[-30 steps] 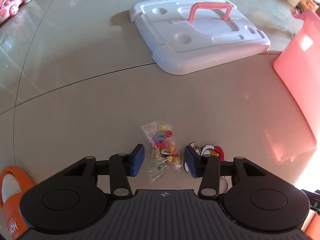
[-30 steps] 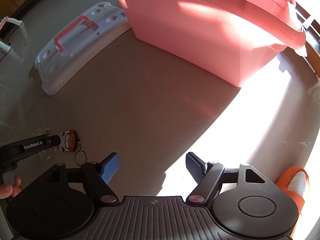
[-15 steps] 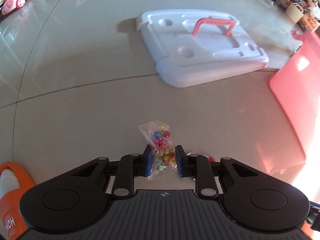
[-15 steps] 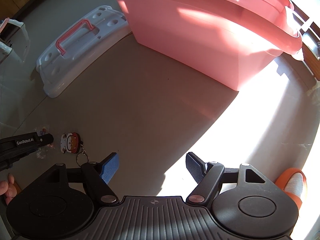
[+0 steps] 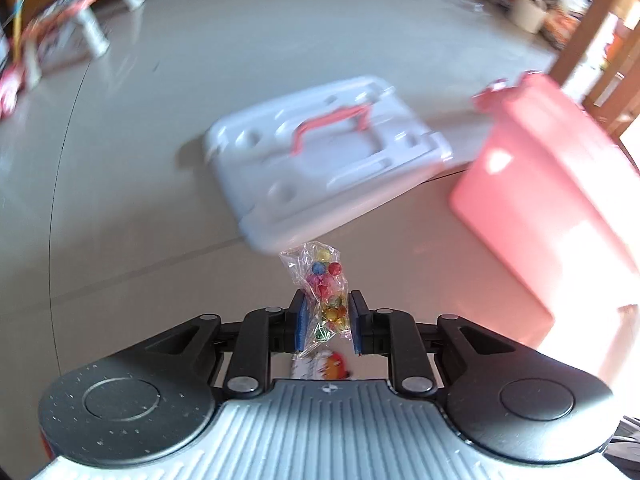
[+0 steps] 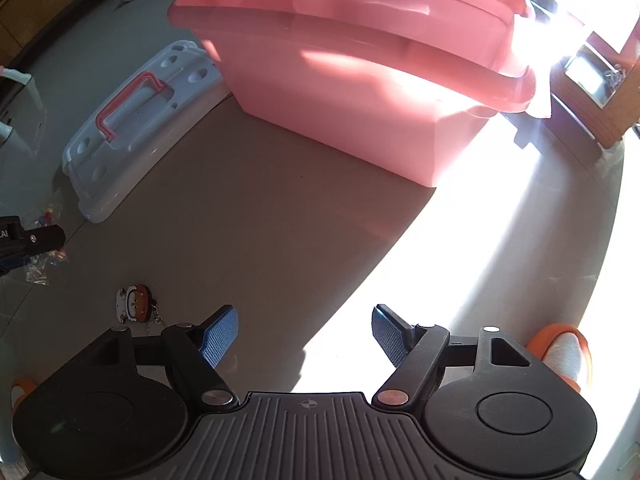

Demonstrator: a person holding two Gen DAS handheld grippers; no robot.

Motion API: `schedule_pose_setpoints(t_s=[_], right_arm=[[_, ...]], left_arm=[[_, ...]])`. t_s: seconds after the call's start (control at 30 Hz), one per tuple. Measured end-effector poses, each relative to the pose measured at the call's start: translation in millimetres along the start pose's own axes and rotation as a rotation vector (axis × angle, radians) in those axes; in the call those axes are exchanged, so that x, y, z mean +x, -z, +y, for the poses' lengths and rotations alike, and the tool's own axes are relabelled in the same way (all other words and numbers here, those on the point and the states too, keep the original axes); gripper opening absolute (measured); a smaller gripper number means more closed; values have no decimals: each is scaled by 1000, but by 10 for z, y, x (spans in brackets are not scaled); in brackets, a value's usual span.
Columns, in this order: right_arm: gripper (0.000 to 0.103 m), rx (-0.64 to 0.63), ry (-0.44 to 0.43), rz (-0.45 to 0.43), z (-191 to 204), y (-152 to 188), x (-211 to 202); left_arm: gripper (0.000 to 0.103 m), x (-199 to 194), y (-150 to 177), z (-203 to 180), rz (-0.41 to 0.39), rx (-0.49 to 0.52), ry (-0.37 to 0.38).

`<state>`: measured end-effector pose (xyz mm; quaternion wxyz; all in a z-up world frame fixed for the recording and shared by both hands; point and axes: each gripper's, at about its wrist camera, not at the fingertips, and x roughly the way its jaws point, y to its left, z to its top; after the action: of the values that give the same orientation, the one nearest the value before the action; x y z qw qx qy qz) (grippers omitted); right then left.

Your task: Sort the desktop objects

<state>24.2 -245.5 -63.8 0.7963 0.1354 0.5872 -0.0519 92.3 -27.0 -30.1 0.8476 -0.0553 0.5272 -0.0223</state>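
My left gripper [image 5: 327,322] is shut on a small clear bag of coloured beads [image 5: 322,280] and holds it above the floor. The bag also shows at the left edge of the right wrist view [image 6: 40,268], under the left gripper's finger [image 6: 36,238]. A cartoon keychain [image 6: 134,300] lies on the floor below, partly seen under the left gripper [image 5: 324,366]. My right gripper [image 6: 305,334] is open and empty, over bare floor to the right of the keychain. The pink storage bin [image 6: 360,60] stands open ahead of it and at the right of the left wrist view [image 5: 552,200].
The bin's white lid with a pink handle [image 5: 324,156] lies flat on the floor left of the bin [image 6: 136,120]. An orange slipper [image 6: 564,354] is at the right. Toys and clutter line the far edge of the room. Bright sunlight washes out the floor at the right.
My left gripper closed on the bead bag, lifted it off the floor and swung toward the pink bin. The right gripper rose a little, still open.
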Motion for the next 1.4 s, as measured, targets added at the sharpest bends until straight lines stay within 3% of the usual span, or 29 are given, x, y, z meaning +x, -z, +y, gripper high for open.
schedule_pose_setpoints(t_s=[0.37,0.57,0.8,1.13,1.4], right_arm=[[71,88,-3,-38,-345,15,-193],[71,133,2,-21,-455,47,-100],[71,141,-35,-3,-397,-20,38],[71,208,-52,43,-431,-141,339],[71,215,-71,48,-431,-259,519]], left_arm=[[21,-635,-559,-775,-96,114,125],[21,-651,-851,-1262,-109,202,165],[21,-262,-1068,-1794,-38,277,191],[21,709,-1409,-2446,126,458,169],[22,1388,-1547,-2687,240,553,151]])
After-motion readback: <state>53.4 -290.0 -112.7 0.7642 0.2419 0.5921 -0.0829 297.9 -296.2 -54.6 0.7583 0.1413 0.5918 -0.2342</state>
